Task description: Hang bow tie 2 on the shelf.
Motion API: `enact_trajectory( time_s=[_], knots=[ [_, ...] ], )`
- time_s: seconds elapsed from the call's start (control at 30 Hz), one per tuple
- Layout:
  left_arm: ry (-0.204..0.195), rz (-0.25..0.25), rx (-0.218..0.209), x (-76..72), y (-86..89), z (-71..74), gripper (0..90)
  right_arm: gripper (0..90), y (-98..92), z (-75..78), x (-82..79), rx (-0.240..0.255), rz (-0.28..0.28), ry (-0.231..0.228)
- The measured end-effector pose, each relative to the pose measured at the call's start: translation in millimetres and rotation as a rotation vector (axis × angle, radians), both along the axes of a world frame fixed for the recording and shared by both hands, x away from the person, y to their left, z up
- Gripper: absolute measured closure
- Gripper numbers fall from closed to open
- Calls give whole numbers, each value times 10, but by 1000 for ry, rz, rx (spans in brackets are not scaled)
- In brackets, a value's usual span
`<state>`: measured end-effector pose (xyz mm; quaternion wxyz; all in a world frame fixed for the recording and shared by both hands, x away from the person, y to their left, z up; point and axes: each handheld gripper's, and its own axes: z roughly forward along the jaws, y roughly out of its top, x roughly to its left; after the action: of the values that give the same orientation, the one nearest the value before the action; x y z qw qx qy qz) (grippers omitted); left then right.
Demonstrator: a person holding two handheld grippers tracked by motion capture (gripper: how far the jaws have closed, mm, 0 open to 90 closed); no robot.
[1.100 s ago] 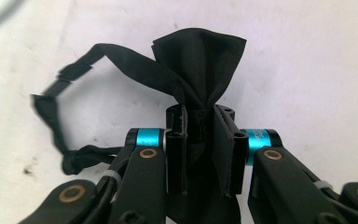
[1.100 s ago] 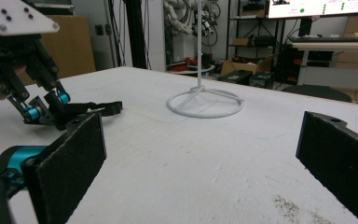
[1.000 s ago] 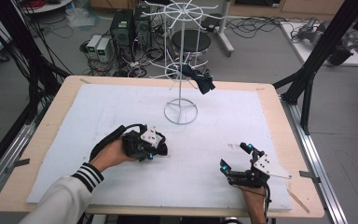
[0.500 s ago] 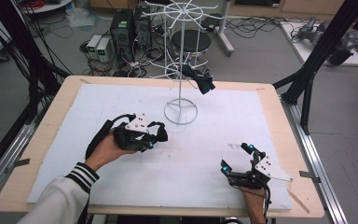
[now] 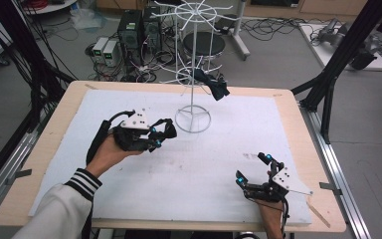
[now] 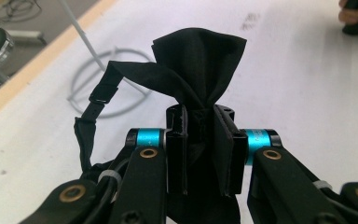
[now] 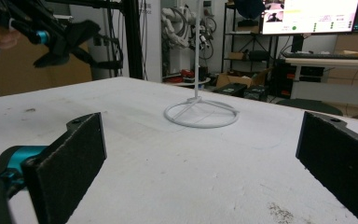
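Black fabric sits pinched between your left gripper's (image 6: 200, 149) jaws: a bow tie (image 6: 196, 65), clamped at its knot, one wing fanned out above the pads and its strap (image 6: 93, 109) with the clasp looping off to the left of the left gripper view. In the high view that gripper (image 5: 155, 137) sits left of centre, lifted off the white sheet (image 5: 219, 164), the tie bunched at its tip. Lower right in that view, your right gripper (image 5: 252, 168) rests near the front edge with its jaws spread wide and nothing between them; the right gripper view looks across bare sheet between the two pads. Farther back stands the white wire rack (image 5: 193, 64), its ring base (image 5: 193, 119) on the sheet just beyond your left gripper, and a second bow tie (image 5: 213, 85) already hangs from one of its lower arms at upper centre. You seem to be at the carry step, tie picked up and heading for the rack. Next you'll likely need to raise it to a free arm and slip the strap loop over the hook; the strap hangs limp, so the idle right gripper may have to hold it open.
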<state>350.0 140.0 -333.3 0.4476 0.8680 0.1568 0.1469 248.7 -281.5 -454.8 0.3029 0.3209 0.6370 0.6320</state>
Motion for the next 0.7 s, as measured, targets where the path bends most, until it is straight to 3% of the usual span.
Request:
enact_trajectory(
  time_s=[0.2, 0.3, 0.7],
  knots=[
    [-9, 19, -42, 34, 69, 101, 762, 7, 6, 1, -6, -6, 3, 1],
    [-19, 23, -39, 48, 86, 136, 761, 7, 6, 0, -9, -3, 4, 0],
    [-20, 60, -136, 159, 168, 278, 761, 7, 10, -1, -11, -7, -4, -3]
  ],
)
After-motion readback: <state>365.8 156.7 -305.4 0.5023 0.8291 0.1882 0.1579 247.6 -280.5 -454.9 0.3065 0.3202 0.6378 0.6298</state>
